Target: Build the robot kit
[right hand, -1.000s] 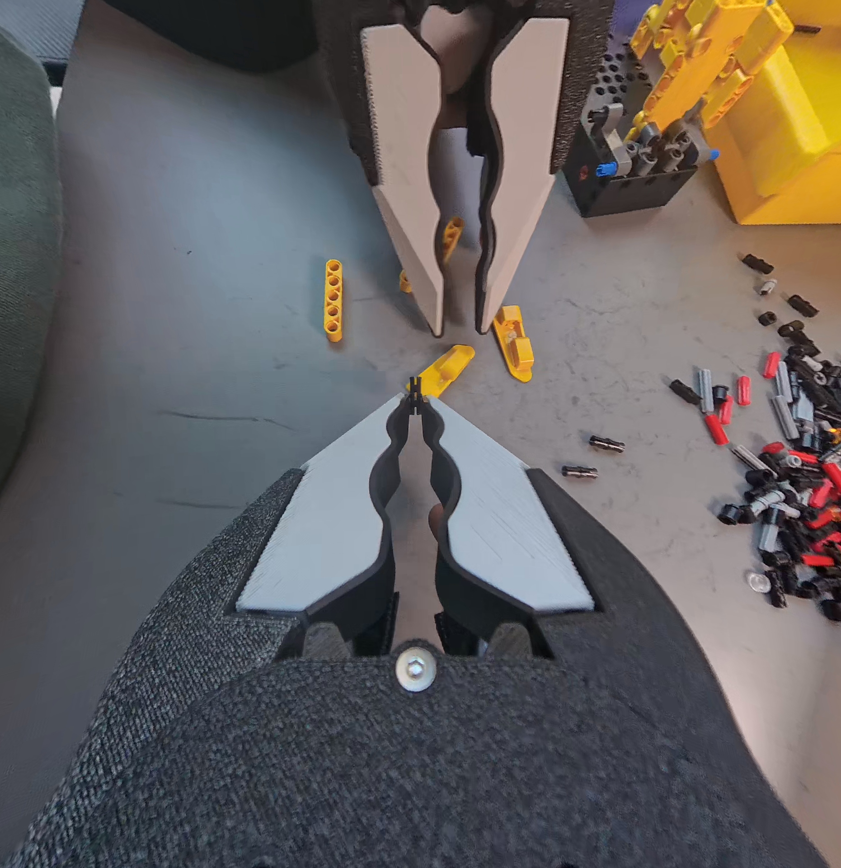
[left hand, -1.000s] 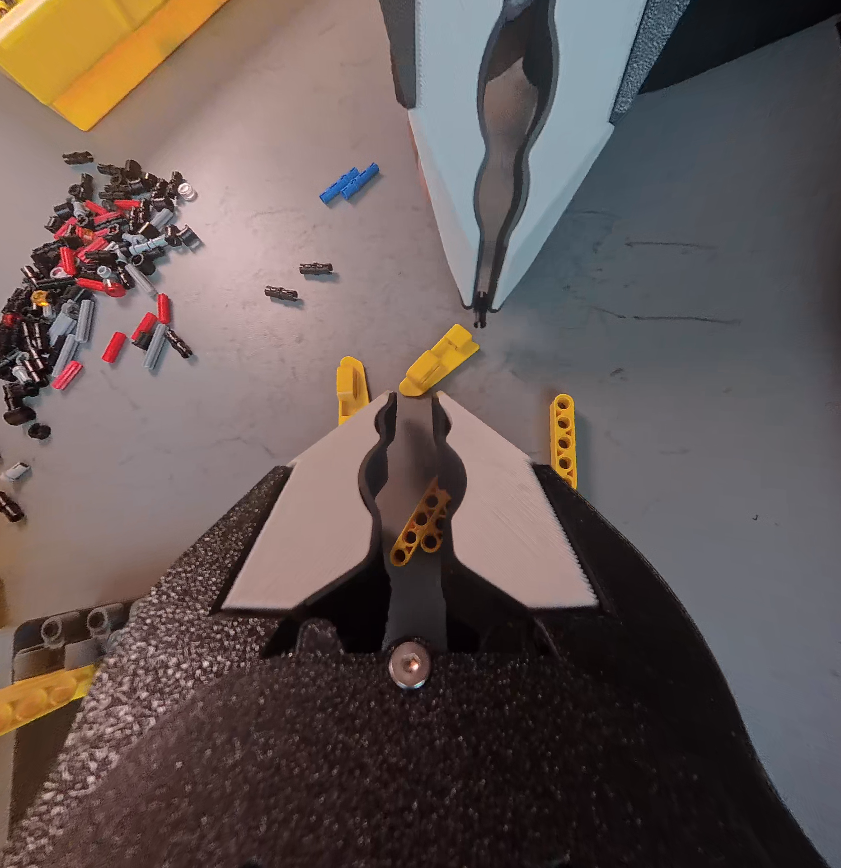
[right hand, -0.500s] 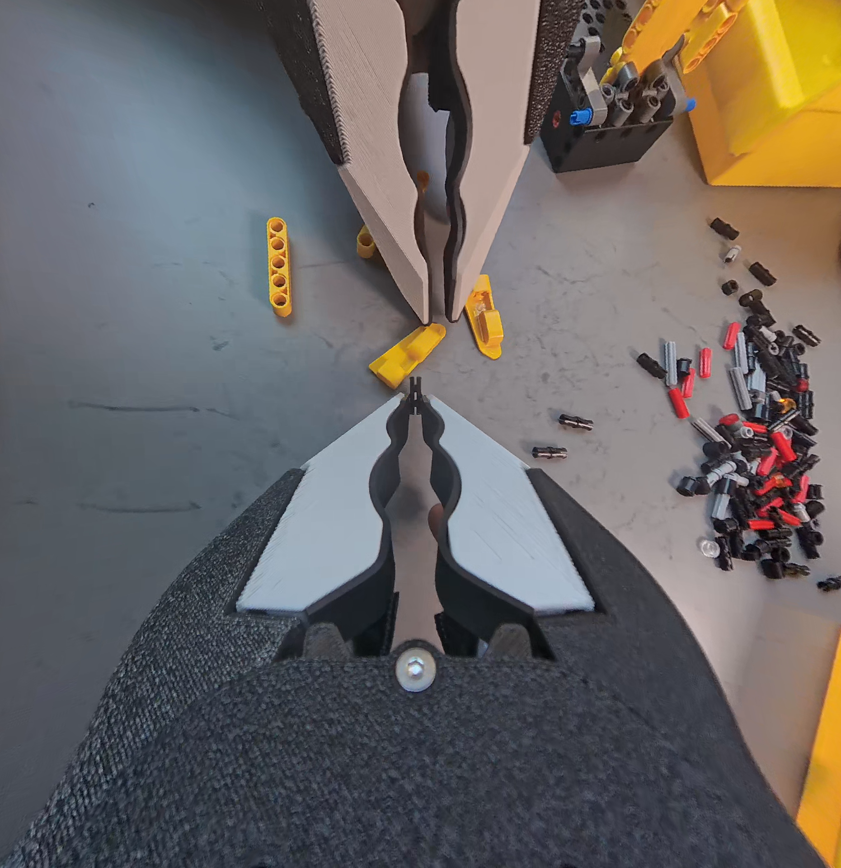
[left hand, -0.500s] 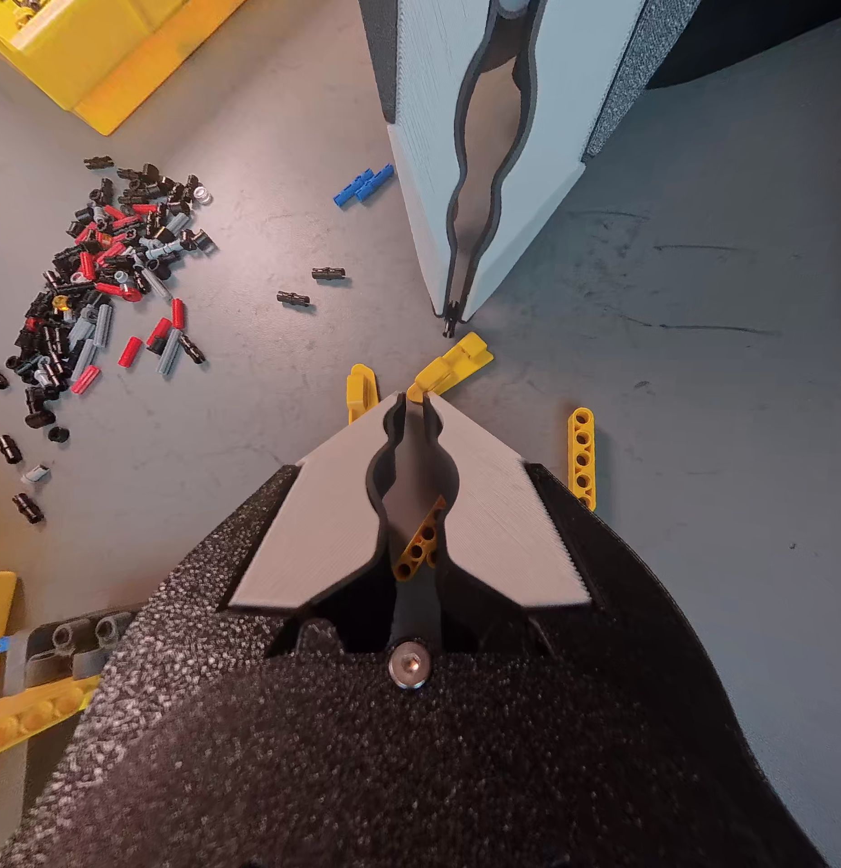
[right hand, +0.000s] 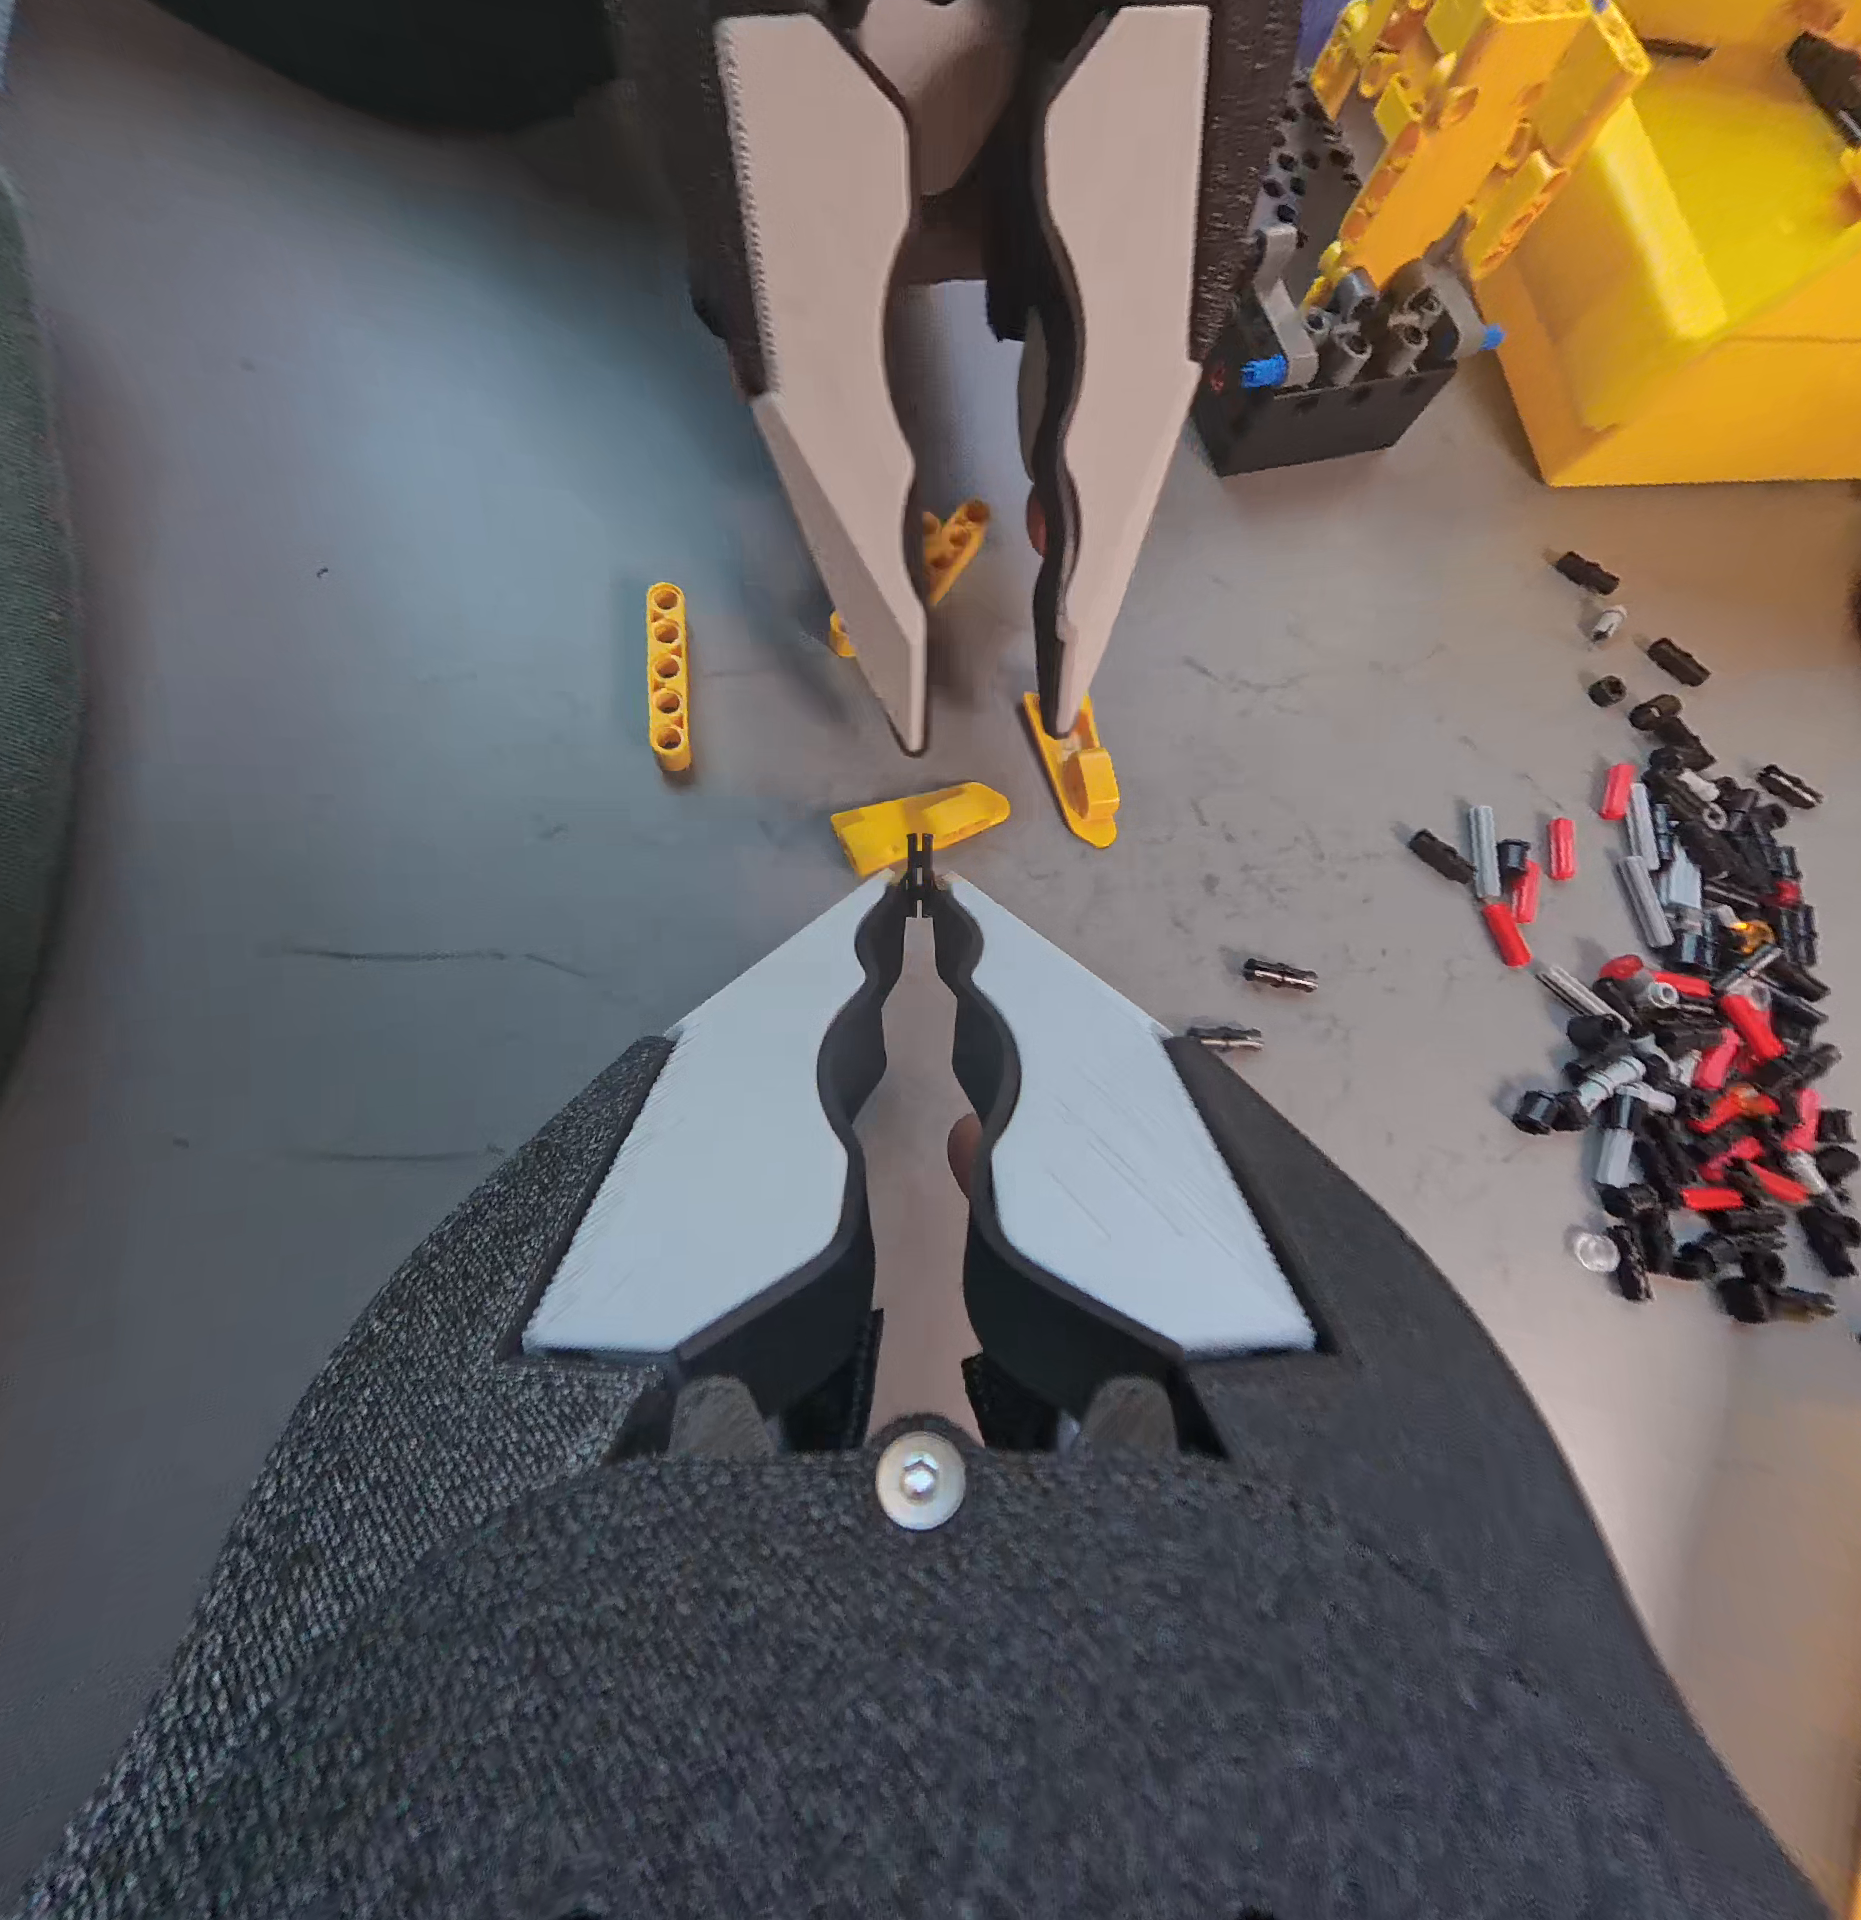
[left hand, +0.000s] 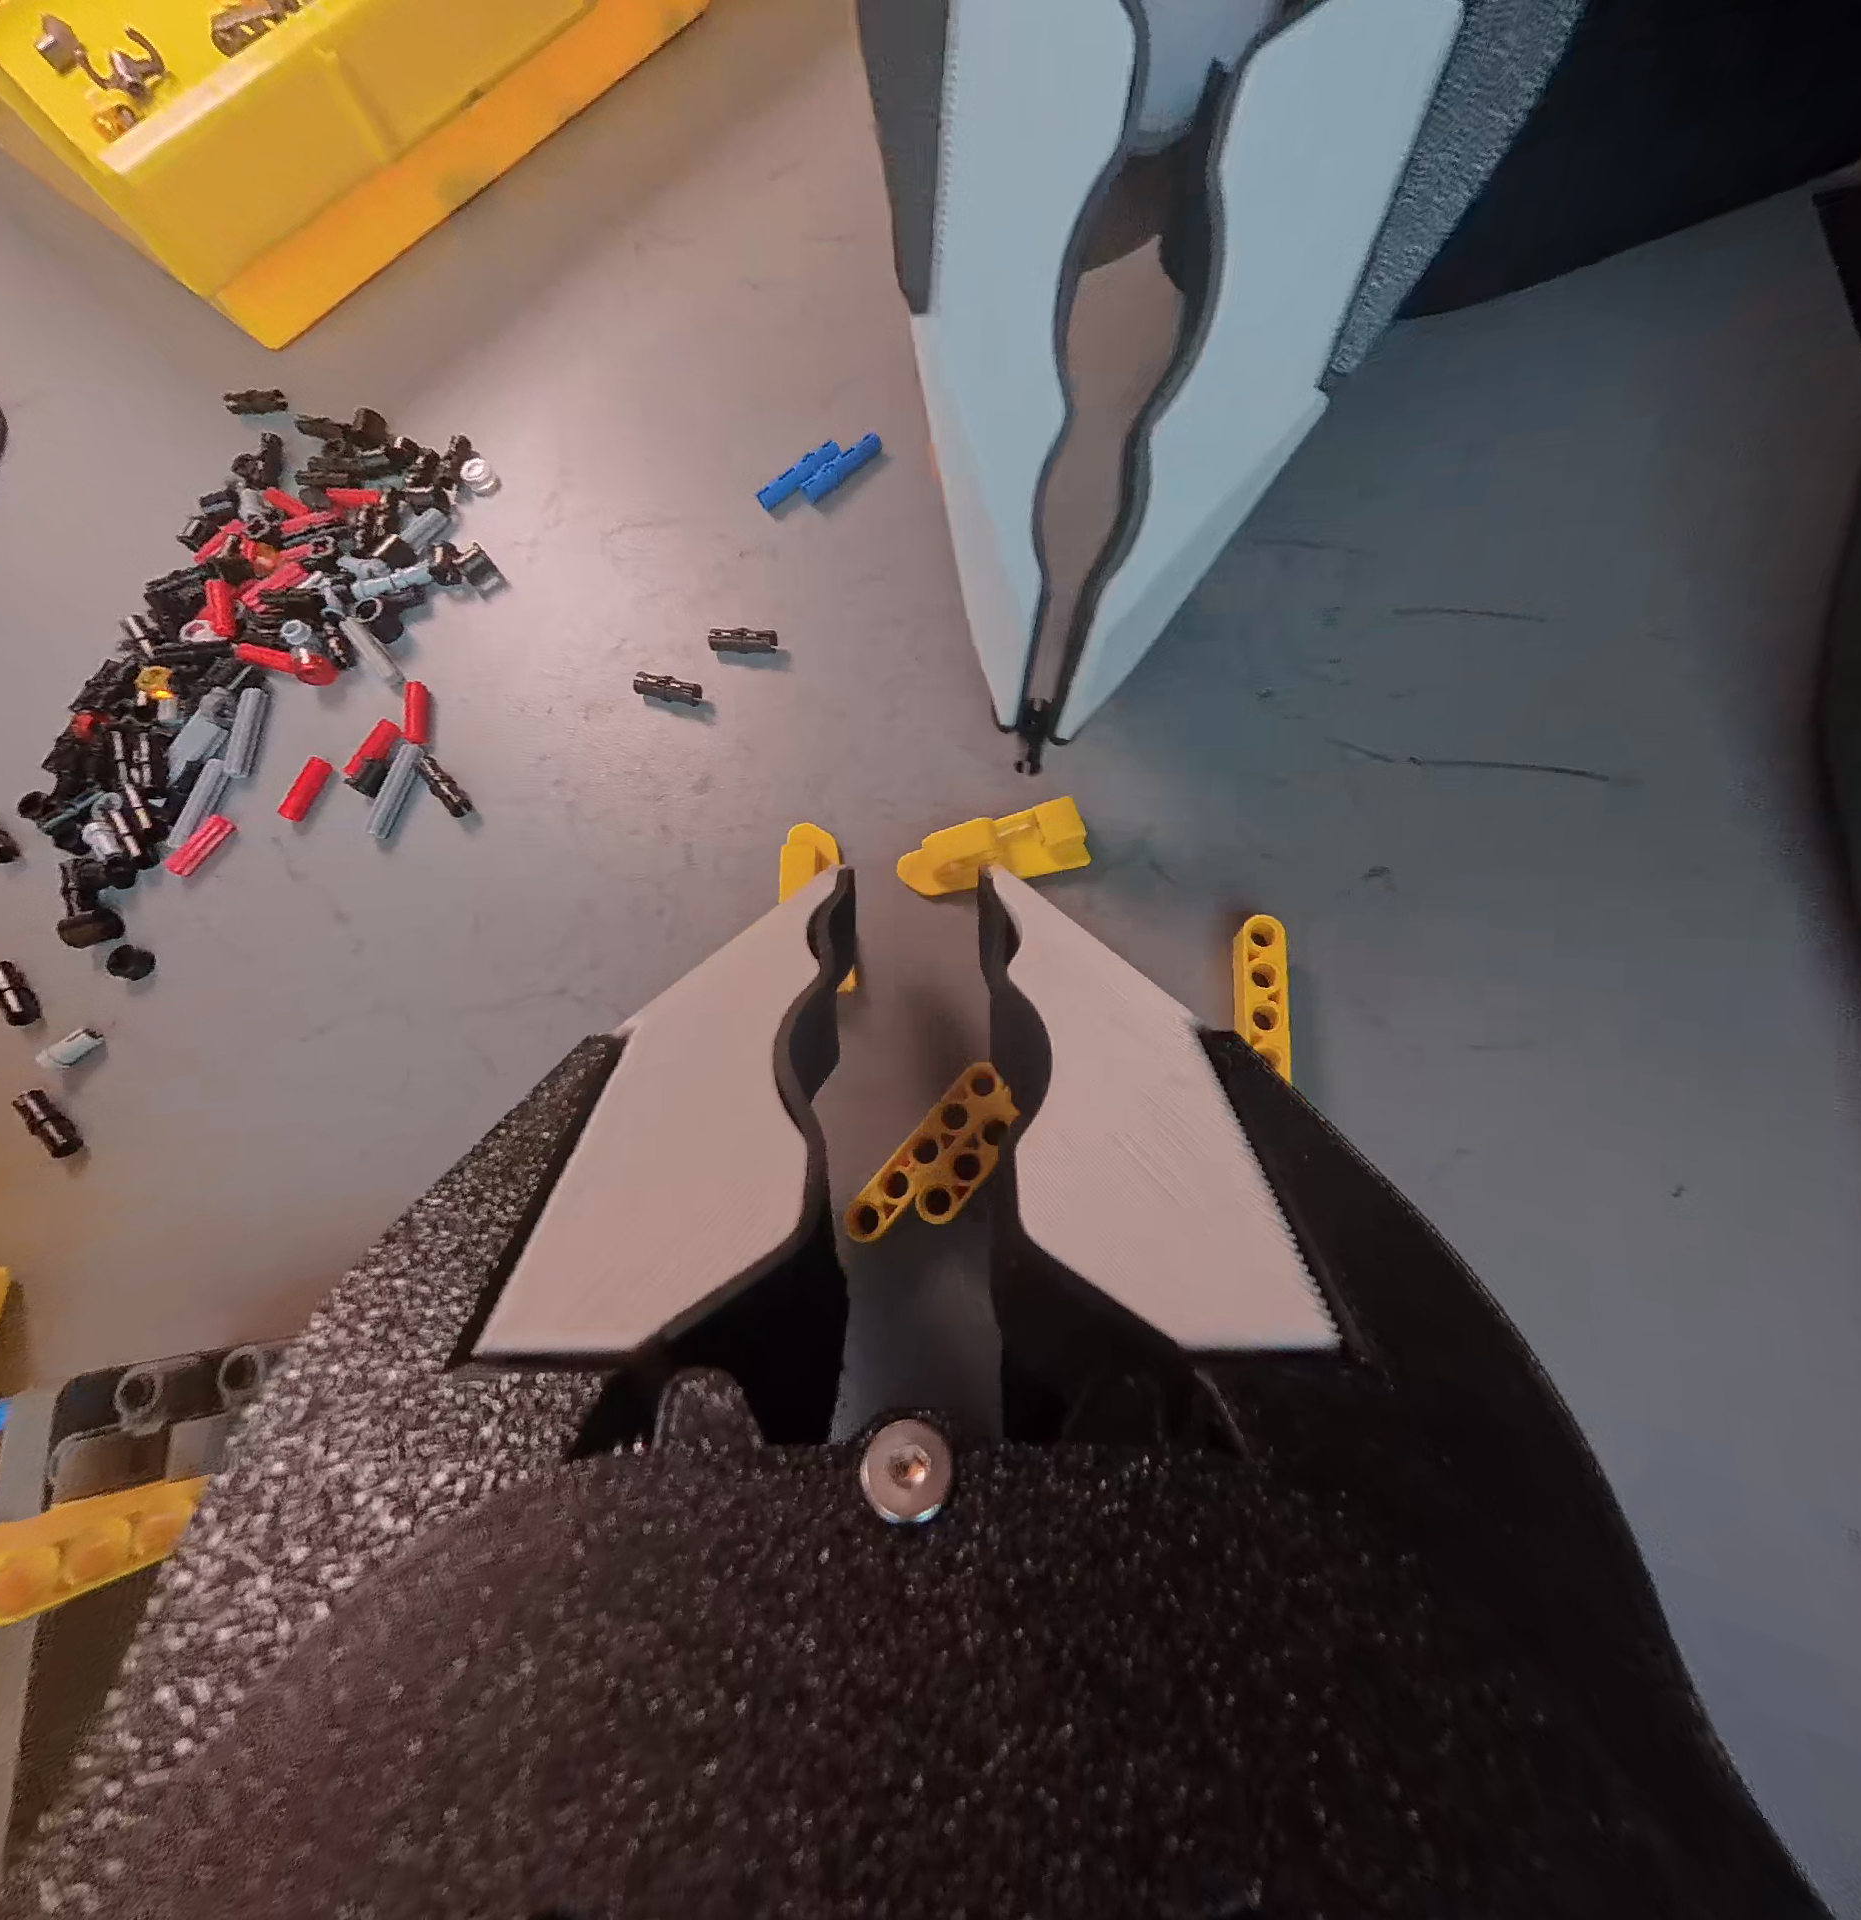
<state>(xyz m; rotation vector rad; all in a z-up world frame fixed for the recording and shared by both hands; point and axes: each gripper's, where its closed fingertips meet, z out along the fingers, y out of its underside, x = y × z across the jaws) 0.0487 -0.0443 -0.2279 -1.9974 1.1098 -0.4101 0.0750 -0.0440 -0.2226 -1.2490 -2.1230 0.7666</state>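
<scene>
many small pins (left hand: 251,644) scattered across scuffed grey tabletop (left hand: 1477,727).

Matt grey table (left hand: 1528,727), smooth but scuffed with dark streaks. Glossy hard plastic on the yellow beam (left hand: 1262,987) and the heap of small pegs (left hand: 240,665). The left gripper (left hand: 915,894) shows ridged, matt grey plastic fingers (left hand: 687,1132) on a grainy black body. The right gripper (right hand: 918,883) wears rough woven grey cloth, with a shiny metal screw (right hand: 919,1480).

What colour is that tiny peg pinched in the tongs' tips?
Black; the peg shows best in the right wrist view.
</scene>
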